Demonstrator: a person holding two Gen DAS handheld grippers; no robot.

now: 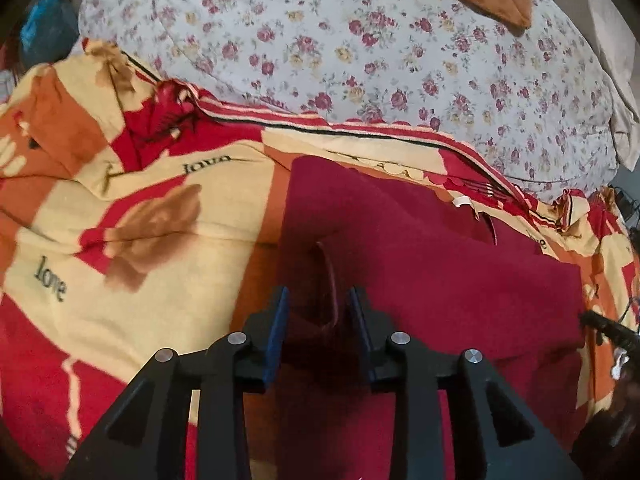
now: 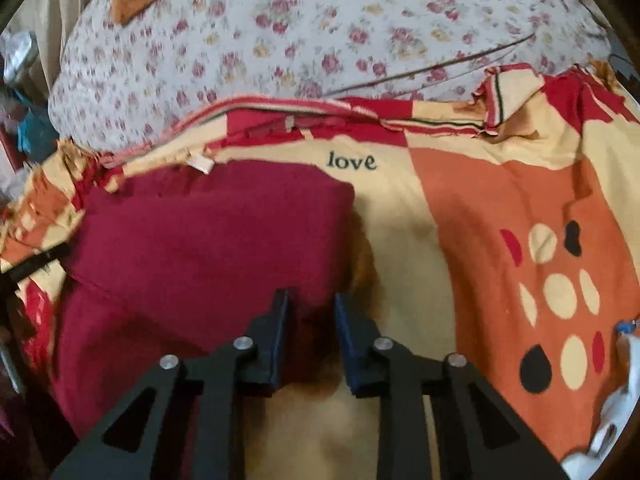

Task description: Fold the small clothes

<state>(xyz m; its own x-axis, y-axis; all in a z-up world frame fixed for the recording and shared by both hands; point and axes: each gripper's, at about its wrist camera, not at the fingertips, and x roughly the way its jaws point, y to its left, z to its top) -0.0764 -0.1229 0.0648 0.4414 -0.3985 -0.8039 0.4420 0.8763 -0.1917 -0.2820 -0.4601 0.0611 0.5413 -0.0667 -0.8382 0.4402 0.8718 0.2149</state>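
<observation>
A dark red garment (image 1: pixel 432 264) lies spread on a patterned bed sheet; it also shows in the right wrist view (image 2: pixel 208 240). My left gripper (image 1: pixel 318 300) is open over the garment's near left part, with a raised fold or hem (image 1: pixel 330 276) of the cloth standing between its fingers. My right gripper (image 2: pixel 311 300) is open at the garment's right edge, left finger over the cloth, right finger over the sheet. A small white label (image 2: pixel 202 164) shows at the garment's far edge.
The sheet (image 1: pixel 120 240) is cream, orange and red with "love" printed on it. A floral quilt or pillow (image 1: pixel 360 52) lies behind it. A white cloth (image 2: pixel 616 412) sits at the right edge. A dark object (image 1: pixel 608 328) pokes in at right.
</observation>
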